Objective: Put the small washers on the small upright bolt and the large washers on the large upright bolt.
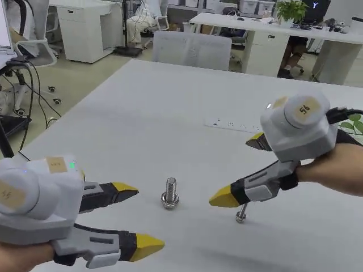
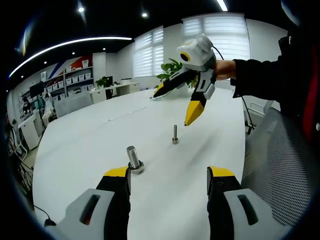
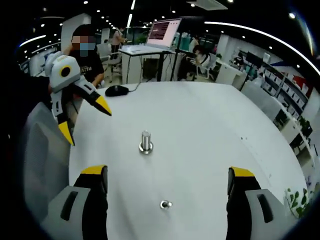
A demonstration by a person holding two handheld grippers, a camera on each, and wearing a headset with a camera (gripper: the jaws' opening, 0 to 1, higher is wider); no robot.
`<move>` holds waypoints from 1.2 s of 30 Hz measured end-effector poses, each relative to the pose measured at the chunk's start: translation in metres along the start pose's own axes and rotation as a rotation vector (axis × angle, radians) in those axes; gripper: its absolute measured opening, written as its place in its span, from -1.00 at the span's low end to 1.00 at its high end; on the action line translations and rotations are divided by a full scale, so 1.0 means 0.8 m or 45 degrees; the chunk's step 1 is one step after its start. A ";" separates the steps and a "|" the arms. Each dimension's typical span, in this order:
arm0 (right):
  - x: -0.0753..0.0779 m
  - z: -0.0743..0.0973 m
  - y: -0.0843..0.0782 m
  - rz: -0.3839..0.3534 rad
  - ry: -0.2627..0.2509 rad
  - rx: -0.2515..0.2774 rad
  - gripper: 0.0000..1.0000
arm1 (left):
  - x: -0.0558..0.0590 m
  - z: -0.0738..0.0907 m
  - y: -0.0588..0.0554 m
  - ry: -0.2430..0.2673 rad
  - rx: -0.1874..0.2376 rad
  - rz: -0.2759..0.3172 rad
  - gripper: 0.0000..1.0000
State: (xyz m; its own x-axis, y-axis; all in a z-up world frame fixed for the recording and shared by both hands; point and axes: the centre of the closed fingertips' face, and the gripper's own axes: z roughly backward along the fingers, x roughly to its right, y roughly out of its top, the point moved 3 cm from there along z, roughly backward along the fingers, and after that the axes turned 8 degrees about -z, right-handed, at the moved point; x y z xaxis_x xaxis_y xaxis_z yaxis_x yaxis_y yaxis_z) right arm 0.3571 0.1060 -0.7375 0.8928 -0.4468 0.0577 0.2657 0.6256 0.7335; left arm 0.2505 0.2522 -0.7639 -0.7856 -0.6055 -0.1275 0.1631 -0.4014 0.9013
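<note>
Left hand-held gripper (image 1: 150,217) near large bolt (image 1: 170,194)

A big white table (image 1: 170,113) takes up the middle. A long white plug strip (image 1: 229,124) lies flat on it. A grey chair (image 1: 191,50) stands at its far edge. Behind that is a white desk (image 1: 266,22) with a green plant (image 1: 292,8) on top. Black wires (image 1: 31,85) hang on the left. In the right gripper view a black mouse (image 3: 117,90) lies in front of a lit screen (image 3: 162,31)

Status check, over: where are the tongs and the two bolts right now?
Left tongs open, empty, short of the large bolt. Right tongs open, empty, above the small bolt. Both bolts upright. Bare table between.
</note>
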 end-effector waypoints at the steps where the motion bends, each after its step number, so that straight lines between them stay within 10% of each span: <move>1: 0.001 0.003 -0.001 -0.009 -0.009 0.010 1.00 | 0.000 -0.001 0.000 -0.003 0.000 -0.002 0.22; 36: -0.075 0.049 -0.108 -0.333 -0.030 0.259 0.98 | 0.017 -0.008 -0.005 -0.075 0.007 0.010 0.23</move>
State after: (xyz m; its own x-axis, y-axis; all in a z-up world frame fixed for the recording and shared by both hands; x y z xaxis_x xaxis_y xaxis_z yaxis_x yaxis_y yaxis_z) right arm 0.2666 0.0538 -0.7778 0.7945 -0.5918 -0.1366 0.4046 0.3479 0.8457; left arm 0.2430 0.2414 -0.7714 -0.8181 -0.5670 -0.0959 0.1662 -0.3928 0.9045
